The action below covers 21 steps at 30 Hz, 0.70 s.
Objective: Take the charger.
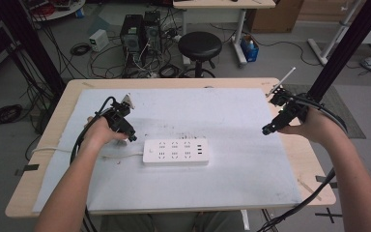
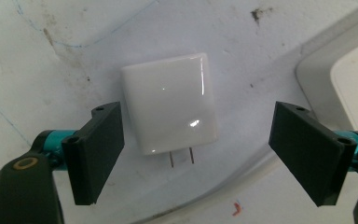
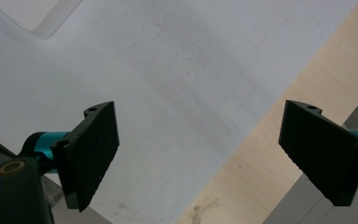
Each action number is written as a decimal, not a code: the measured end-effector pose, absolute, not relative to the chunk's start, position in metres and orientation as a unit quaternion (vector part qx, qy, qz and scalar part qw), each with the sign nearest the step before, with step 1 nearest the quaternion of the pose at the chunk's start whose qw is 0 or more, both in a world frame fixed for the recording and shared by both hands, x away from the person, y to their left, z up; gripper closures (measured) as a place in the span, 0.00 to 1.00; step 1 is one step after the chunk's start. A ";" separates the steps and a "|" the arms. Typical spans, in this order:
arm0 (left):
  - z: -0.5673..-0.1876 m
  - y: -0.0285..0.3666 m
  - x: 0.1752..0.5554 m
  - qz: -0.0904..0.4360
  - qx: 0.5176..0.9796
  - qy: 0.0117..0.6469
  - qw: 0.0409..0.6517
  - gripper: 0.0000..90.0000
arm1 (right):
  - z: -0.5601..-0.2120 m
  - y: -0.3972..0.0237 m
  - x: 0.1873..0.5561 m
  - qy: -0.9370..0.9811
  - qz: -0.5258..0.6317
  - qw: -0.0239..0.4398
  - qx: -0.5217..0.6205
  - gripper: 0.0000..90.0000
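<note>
White matting (image 1: 251, 169) covers most of a pale wooden table (image 1: 314, 159), its surface scuffed with dark specks and faint blue lines. Nearest the person, both forearms come in from the bottom edge of the high view. Near the middle of the mat lies a white power strip (image 1: 176, 152), flat, sockets up, with its cord (image 1: 58, 149) running off toward the table's left edge. Just left of the strip the left gripper (image 1: 131, 137) points down at the mat; in the left gripper view its jaws stand wide apart with a white plug adapter (image 2: 169, 108) lying flat between them, untouched by either jaw, its two metal prongs (image 2: 182, 157) pointing toward the camera. A rounded corner of the strip shows at that view's right edge. Well apart to the right, the right gripper (image 1: 267, 129) hovers over the mat's right margin, jaws spread wide and holding nothing; beneath them the right gripper view shows bare mat and the wooden edge. Beyond the table stand a black round stool (image 1: 200, 46), computer towers (image 1: 141, 33) amid tangled cables, and a blue box (image 1: 249, 50) beside a desk leg.
</note>
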State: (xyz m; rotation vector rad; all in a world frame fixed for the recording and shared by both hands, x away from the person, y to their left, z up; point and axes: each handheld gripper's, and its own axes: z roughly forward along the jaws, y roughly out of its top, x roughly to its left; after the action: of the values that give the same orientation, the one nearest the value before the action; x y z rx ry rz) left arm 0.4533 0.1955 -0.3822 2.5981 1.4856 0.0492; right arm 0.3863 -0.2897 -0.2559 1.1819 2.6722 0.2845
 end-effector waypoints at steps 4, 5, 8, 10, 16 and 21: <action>-0.391 0.193 0.457 0.019 0.864 0.500 0.057 0.24 | -0.259 -0.290 0.388 0.906 0.098 0.101 0.399 0.13; -0.393 0.193 0.458 0.020 0.863 0.501 0.055 0.25 | -0.259 -0.290 0.388 0.905 0.099 0.101 0.400 0.13; -0.397 0.193 0.459 0.020 0.862 0.505 0.049 0.26 | -0.260 -0.290 0.389 0.906 0.097 0.100 0.400 0.13; -0.400 0.192 0.460 0.018 0.861 0.506 0.048 0.26 | -0.261 -0.289 0.389 0.906 0.096 0.099 0.400 0.13; -0.405 0.193 0.462 0.019 0.859 0.510 0.034 0.35 | -0.263 -0.290 0.391 0.906 0.096 0.098 0.399 0.13; -0.408 0.194 0.463 0.020 0.856 0.515 0.030 0.44 | -0.265 -0.290 0.391 0.906 0.096 0.096 0.402 0.13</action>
State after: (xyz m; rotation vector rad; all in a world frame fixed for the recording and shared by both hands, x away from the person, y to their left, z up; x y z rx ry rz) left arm 0.4634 0.1941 -0.4078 2.6411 1.5885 0.0612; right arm 0.3910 -0.2905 -0.2653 1.1914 2.6835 0.2849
